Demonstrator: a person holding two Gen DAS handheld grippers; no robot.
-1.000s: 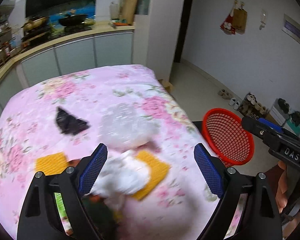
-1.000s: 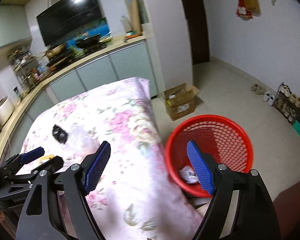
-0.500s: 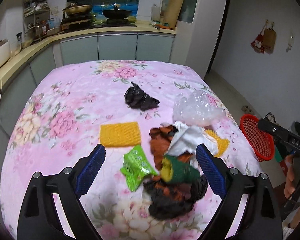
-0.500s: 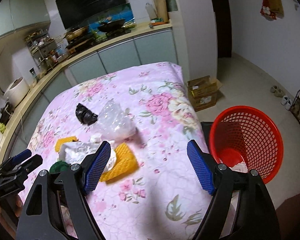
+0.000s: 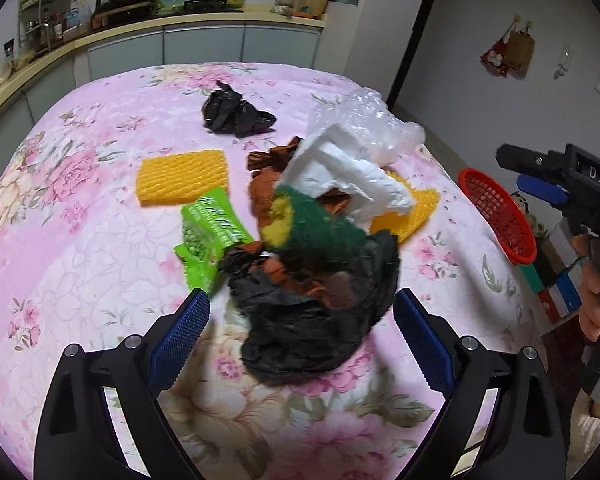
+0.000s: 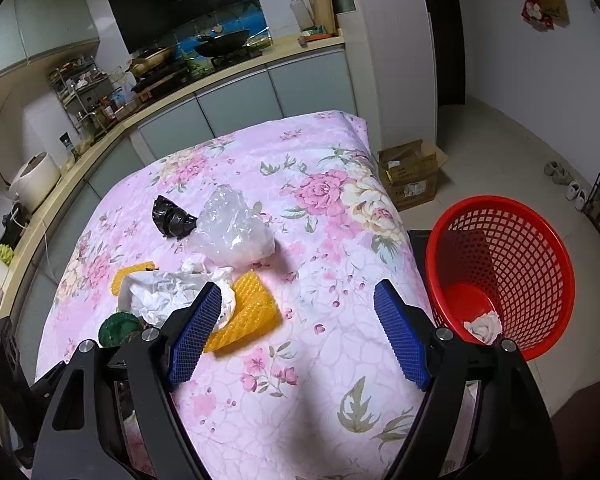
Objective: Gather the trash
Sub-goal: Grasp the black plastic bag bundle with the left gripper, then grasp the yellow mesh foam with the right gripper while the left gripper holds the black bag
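Trash lies heaped on the floral cloth: black bags, white paper, a green scourer, yellow sponges. Left gripper hovers over the heap, jaws wide, holding nothing. Right gripper is likewise wide and empty, beside the red basket holding one paper wad.

On the floral cloth I count two yellow mesh pads, two black bags, one green wrapper, one green scourer, one clear bag, and one red basket holding one white wad.
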